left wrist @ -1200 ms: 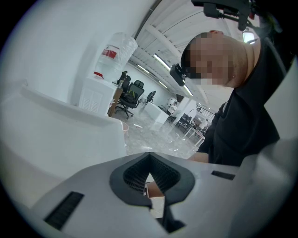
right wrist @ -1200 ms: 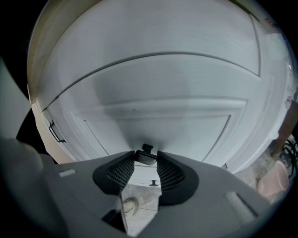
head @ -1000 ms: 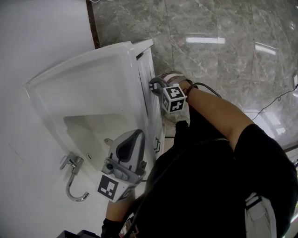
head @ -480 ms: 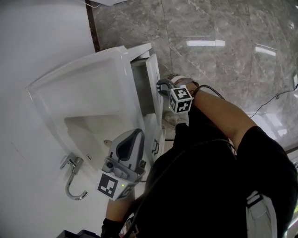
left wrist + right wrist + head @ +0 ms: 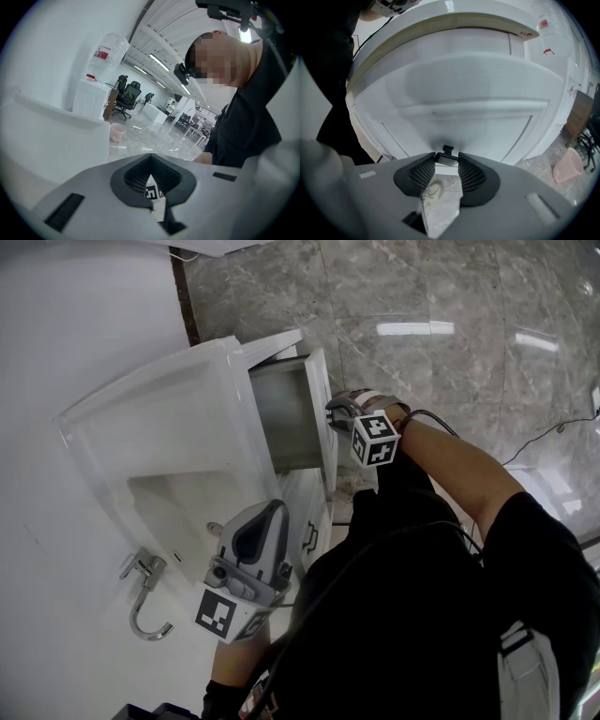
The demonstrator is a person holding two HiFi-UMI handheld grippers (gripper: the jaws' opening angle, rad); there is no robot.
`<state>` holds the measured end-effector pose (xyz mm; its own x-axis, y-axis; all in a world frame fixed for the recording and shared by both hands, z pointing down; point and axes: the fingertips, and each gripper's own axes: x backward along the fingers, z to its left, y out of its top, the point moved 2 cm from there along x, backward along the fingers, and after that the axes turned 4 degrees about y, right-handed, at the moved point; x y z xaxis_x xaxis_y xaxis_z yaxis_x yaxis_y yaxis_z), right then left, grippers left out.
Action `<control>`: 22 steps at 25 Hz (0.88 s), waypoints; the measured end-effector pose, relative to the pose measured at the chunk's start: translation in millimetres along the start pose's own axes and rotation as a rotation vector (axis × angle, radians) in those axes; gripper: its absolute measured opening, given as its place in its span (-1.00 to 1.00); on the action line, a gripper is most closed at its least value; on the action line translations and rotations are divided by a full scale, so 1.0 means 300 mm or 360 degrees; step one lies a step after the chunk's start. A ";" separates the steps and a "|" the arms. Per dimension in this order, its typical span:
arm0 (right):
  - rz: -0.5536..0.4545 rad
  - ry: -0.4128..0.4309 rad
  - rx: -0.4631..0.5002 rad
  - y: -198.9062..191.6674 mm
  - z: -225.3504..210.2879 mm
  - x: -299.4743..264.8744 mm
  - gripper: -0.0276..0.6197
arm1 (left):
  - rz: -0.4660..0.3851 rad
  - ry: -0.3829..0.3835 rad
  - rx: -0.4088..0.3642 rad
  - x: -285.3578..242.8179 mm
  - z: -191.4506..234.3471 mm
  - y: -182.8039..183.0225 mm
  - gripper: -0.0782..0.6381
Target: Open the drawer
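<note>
Drawer handle (image 5: 447,158) partly behind right claw (image 5: 446,162)

Right hand-held gripper (image 5: 446,161) had its jaws clamped on the small dark handle (image 5: 448,151) of the white drawer (image 5: 464,117), whose front filled the view. Below the jaws: a shoe (image 5: 432,191) on the marble floor (image 5: 446,208). Pink bin (image 5: 567,171) stood far right.

The white top drawer (image 5: 292,407) of the vanity stands pulled partly out, its grey interior showing empty.
</note>
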<state>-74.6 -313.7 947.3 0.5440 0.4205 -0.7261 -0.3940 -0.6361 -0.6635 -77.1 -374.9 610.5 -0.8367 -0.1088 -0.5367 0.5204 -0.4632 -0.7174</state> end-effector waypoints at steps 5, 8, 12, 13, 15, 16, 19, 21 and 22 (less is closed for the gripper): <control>0.0007 -0.0015 -0.0014 -0.058 0.007 0.049 -0.46 | 0.0006 -0.0005 -0.0023 -0.019 -0.030 0.001 -0.80; 0.0015 -0.0027 -0.0025 -0.084 0.012 0.072 -0.46 | 0.0010 -0.0015 -0.0032 -0.030 -0.048 0.002 -0.80; 0.0018 -0.0027 -0.0025 -0.111 0.017 0.093 -0.46 | 0.0018 -0.0031 -0.0035 -0.039 -0.072 -0.001 -0.80; 0.0019 -0.0027 -0.0027 -0.117 0.018 0.099 -0.46 | 0.0019 -0.0032 -0.0038 -0.040 -0.076 -0.001 -0.80; 0.0020 -0.0030 -0.0032 -0.130 0.021 0.110 -0.46 | 0.0021 -0.0032 -0.0043 -0.042 -0.083 0.001 -0.80; 0.0020 -0.0032 -0.0035 -0.136 0.022 0.116 -0.46 | 0.0021 -0.0031 -0.0044 -0.043 -0.085 0.001 -0.80; 0.0020 -0.0043 -0.0038 -0.153 0.023 0.129 -0.46 | 0.0019 -0.0033 -0.0048 -0.049 -0.096 0.000 -0.80; 0.0022 -0.0046 -0.0039 -0.162 0.026 0.138 -0.46 | 0.0020 -0.0040 -0.0054 -0.051 -0.110 -0.002 -0.80; 0.0023 -0.0046 -0.0040 -0.167 0.028 0.143 -0.46 | 0.0023 -0.0043 -0.0057 -0.051 -0.116 -0.003 -0.80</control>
<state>-37.8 -258.4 947.8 0.5166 0.4291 -0.7409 -0.3831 -0.6581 -0.6482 -58.9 -342.1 603.8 -0.8332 -0.1392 -0.5351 0.5376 -0.4299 -0.7253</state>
